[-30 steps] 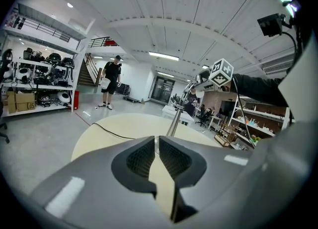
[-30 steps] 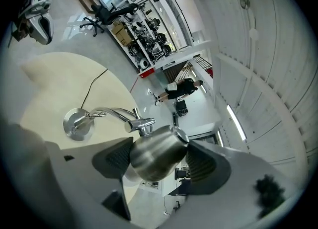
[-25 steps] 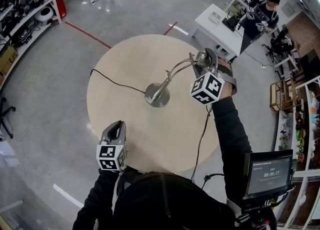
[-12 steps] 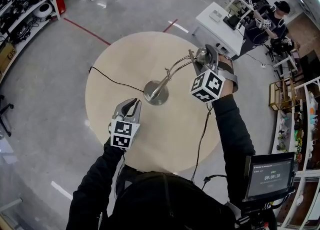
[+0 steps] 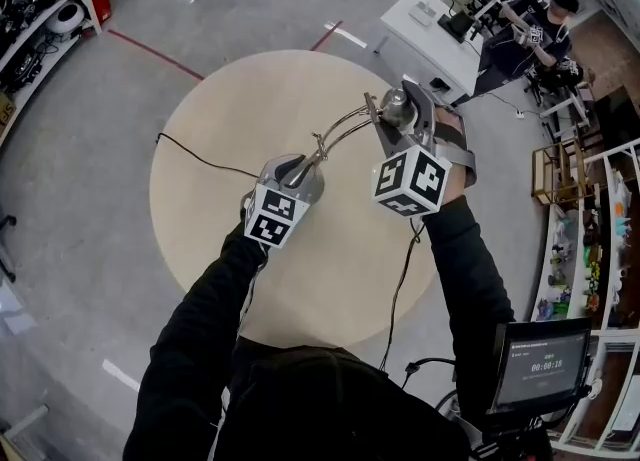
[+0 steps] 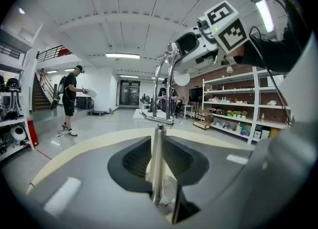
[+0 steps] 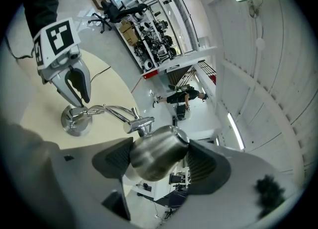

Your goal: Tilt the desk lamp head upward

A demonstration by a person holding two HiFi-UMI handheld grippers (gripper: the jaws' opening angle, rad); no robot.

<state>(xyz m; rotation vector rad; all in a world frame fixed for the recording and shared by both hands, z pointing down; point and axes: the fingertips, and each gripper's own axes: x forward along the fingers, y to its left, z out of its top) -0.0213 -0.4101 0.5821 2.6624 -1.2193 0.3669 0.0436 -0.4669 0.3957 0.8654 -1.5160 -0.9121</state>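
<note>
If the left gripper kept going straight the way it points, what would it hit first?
Probably the desk lamp's upright chrome stem, already standing between the left gripper's open jaws; remaining depth is unclear. The right gripper holds the rounded metal lamp head.

Two counters are showing in the head view: one round counter (image 5: 220, 129) in the middle and one white counter (image 5: 430, 29) at upper right. The round one is carrying one desk lamp (image 7: 159, 153) and one black cord (image 5: 200, 157). Two grippers are showing, the left gripper (image 5: 292, 167) at centre and the right gripper (image 5: 400, 109) right of it, each bearing one marker cube. One person (image 5: 545, 24) is standing at upper right, and one screen (image 5: 535, 359) is glowing at lower right.
</note>
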